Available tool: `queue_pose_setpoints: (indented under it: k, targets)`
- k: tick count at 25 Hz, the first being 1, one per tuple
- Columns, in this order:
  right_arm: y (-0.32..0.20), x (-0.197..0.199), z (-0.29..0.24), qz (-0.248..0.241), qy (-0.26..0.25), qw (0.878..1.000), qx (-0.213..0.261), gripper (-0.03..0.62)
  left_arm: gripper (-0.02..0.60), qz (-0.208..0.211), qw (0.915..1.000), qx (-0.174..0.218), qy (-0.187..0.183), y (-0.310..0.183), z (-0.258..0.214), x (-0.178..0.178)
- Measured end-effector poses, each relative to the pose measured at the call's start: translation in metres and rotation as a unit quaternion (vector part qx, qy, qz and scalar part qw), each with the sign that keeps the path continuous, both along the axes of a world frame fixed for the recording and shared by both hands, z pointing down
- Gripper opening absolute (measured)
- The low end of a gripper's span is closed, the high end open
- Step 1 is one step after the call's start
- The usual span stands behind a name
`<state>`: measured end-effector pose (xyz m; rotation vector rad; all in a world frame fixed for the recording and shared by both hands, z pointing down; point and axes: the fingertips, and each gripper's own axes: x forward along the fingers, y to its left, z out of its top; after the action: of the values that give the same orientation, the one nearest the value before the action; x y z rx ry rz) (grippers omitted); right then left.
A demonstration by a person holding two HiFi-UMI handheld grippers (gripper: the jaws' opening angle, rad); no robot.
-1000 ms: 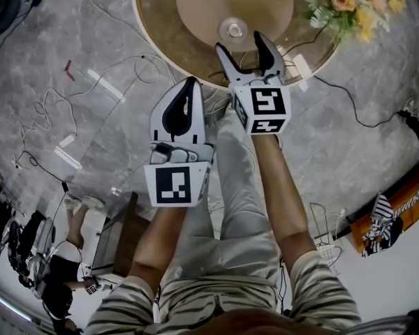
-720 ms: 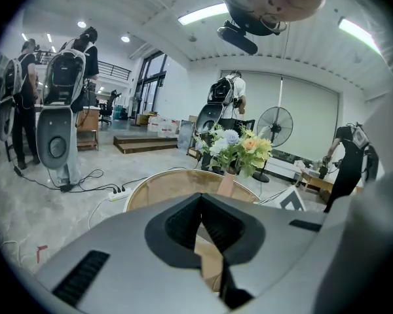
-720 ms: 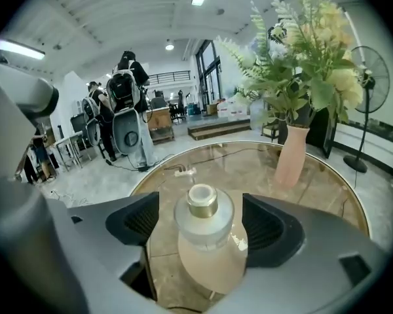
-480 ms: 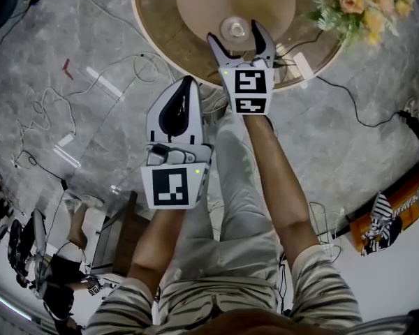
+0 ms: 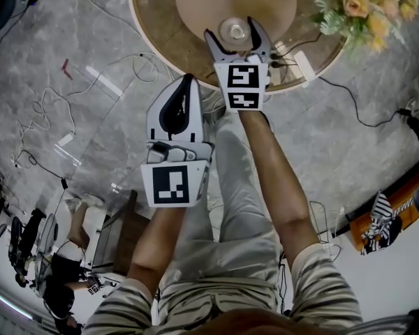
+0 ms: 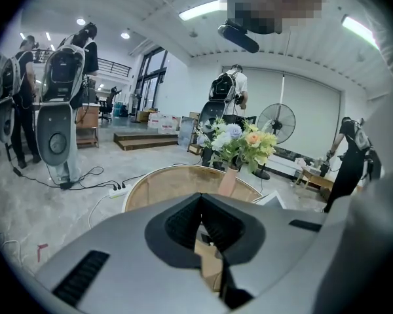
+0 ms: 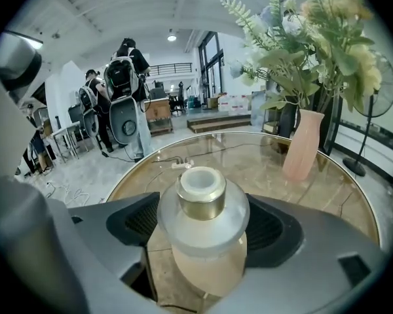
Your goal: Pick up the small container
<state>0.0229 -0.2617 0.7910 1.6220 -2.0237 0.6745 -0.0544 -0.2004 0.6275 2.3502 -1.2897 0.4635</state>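
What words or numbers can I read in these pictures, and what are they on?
None can be read.
Marker cube on the left gripper: black-and-white squares, no letters.
Marker cube on the right gripper, whose fingers are closing around the small container: squares too.
The small container: no label shows.
Boxes far back: too blurred to read.

Container (image 7: 203,234) frosted white, collar (image 7: 201,205) gold; vase (image 7: 302,142) pink; table (image 7: 262,169) tan.
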Motion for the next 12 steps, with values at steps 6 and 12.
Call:
queue_pose_setpoints:
  k: [6,12]
  targets:
    - [-0.0021,0.0028,0.0112,0.001,0.015,1.000,-0.015,0.347,-0.002,0.002,1.0000,-0.006,-0.002,0.0015,0.0023,0.0011]
    - [-0.0027,0.0020,0.0112,-0.005,0.026,1.000,-0.016,0.340,0.000,0.005,1.0000,-0.004,-0.006,-0.0023,0.0069,-0.0069]
